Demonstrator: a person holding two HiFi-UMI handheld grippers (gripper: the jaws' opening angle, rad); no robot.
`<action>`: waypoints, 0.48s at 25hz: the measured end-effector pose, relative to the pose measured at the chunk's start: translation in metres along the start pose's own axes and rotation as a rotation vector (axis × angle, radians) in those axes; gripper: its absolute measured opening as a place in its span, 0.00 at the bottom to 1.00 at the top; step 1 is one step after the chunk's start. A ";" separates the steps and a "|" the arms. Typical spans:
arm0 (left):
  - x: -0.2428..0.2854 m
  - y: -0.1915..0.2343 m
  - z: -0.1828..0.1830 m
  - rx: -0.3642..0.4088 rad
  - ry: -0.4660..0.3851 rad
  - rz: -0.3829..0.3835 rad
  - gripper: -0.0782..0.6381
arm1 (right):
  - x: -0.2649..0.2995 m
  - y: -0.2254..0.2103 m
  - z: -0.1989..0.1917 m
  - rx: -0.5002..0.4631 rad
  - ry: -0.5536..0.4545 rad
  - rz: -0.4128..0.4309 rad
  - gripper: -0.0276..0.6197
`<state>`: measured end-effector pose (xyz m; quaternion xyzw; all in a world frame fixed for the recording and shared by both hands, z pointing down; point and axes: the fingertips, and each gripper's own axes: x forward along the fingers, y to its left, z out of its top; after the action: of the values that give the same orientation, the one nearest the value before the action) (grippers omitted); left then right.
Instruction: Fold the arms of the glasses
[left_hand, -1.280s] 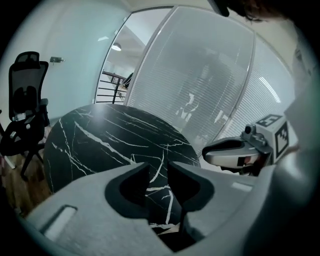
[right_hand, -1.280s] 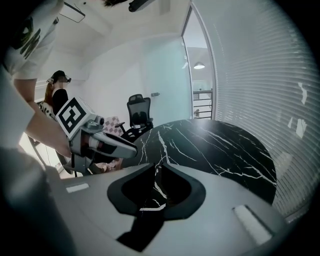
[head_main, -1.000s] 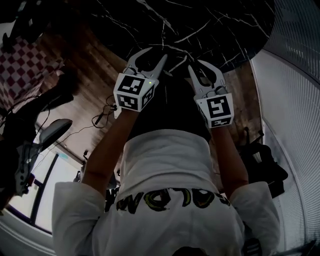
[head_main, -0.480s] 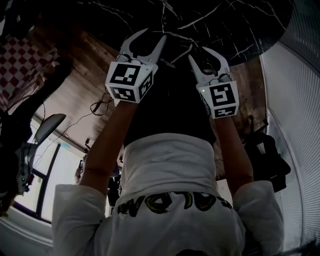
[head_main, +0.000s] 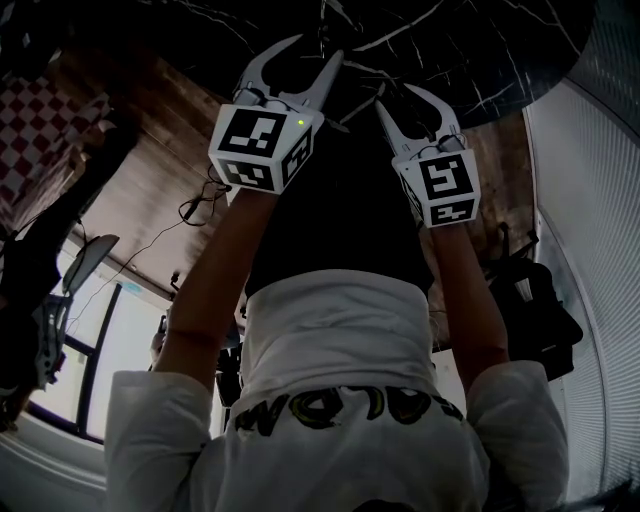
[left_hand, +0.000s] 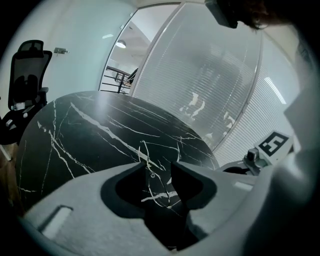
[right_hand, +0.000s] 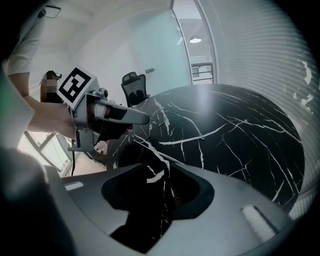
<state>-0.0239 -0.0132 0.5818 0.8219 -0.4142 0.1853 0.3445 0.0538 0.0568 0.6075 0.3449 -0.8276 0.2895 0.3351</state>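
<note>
Thin wire-framed glasses (left_hand: 152, 174) lie on the black marble table (left_hand: 75, 130), seen through the gap of my left gripper (left_hand: 159, 167). That gripper (head_main: 318, 50) is open and its jaws have just been opening; the pads stand apart from the wire. My right gripper (head_main: 395, 97) hangs beside it over the table's near edge, open, its jaws also just opening. Between its jaws (right_hand: 167, 175) I see only the veined table top (right_hand: 240, 130). The right gripper view shows the left gripper (right_hand: 107, 115) close at its left.
The round table's edge (head_main: 470, 110) runs just beyond both grippers, with wooden floor (head_main: 150, 150) below. A black office chair (left_hand: 25, 75) stands at the far side. A glass wall with blinds (left_hand: 210, 90) curves behind. A dark bag (head_main: 540, 320) sits by my right.
Both grippers have gone forward and down toward the table top. The right gripper's jaws stand wider than a second ago.
</note>
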 end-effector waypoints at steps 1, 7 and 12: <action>0.001 0.000 0.000 -0.003 0.000 0.000 0.33 | 0.001 -0.001 0.000 0.003 0.001 0.002 0.27; 0.005 -0.001 -0.003 -0.021 0.004 -0.006 0.30 | 0.006 -0.008 0.002 0.019 0.006 -0.003 0.30; 0.007 -0.002 -0.004 -0.022 0.011 -0.019 0.30 | 0.009 -0.013 0.003 0.009 0.014 -0.003 0.31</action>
<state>-0.0178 -0.0133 0.5880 0.8209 -0.4064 0.1822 0.3574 0.0582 0.0438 0.6156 0.3457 -0.8234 0.2949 0.3399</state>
